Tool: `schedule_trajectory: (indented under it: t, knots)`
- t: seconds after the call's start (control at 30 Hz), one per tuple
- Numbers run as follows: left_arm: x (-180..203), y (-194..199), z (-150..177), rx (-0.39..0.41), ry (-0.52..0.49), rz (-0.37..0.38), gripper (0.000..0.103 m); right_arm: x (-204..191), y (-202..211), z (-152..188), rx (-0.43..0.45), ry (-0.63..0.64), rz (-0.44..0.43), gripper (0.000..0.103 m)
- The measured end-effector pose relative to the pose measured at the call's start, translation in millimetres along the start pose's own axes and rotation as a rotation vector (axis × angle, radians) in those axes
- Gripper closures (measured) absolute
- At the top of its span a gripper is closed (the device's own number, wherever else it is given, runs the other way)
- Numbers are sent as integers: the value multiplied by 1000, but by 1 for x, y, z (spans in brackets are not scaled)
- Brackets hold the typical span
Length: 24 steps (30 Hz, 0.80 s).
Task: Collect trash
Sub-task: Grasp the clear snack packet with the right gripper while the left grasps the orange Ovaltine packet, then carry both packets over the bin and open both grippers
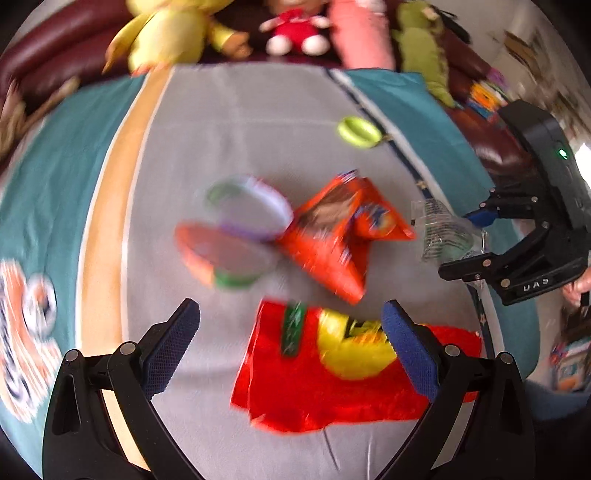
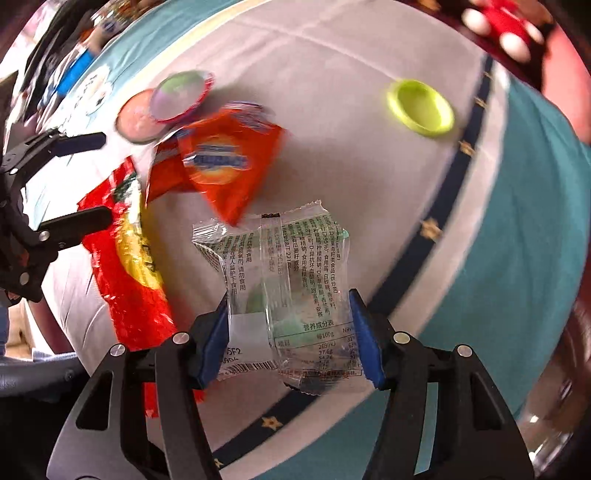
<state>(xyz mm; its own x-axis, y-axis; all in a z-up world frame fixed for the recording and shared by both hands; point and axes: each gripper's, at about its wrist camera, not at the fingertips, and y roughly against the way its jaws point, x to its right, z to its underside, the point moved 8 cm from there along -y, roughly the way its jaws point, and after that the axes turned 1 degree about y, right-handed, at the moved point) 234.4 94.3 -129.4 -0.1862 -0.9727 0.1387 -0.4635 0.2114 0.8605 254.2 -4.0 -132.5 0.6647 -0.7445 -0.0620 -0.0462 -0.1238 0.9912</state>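
Note:
My right gripper (image 2: pixel 289 304) is shut on a clear plastic snack wrapper (image 2: pixel 291 266) with green print, its blue pads pressing both sides. The left wrist view shows that gripper (image 1: pixel 469 242) at the right, with the clear wrapper (image 1: pixel 443 229) hanging from it. My left gripper (image 1: pixel 290 317) stands open above a crinkled red and yellow wrapper (image 1: pixel 314 384) lying flat on the grey cloth (image 1: pixel 258 118). Beyond it lie an orange snack packet (image 1: pixel 332 236), two round cup lids (image 1: pixel 240 229) and a lime green cap (image 1: pixel 359 132).
The grey cloth has a teal border (image 2: pixel 517 221) with a dark blue starred stripe. Several plush toys (image 1: pixel 295 33) sit along the far edge against a dark red sofa (image 1: pixel 55 48). A person's hand (image 1: pixel 578 286) holds the right gripper's handle.

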Motion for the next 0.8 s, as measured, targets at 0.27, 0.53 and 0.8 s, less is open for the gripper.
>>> schedule_trajectory:
  t: [0.27, 0.53, 0.8]
  knots:
    - [43, -23, -42, -31, -307, 21, 4, 41, 17, 32, 45, -188, -55, 46]
    - [62, -74, -40, -145, -411, 43, 44, 76, 9, 57, 88, -348, -106, 45]
    - [69, -66, -37, -95, -294, 48, 64, 89, -2, 81, 126, -471, -142, 45]
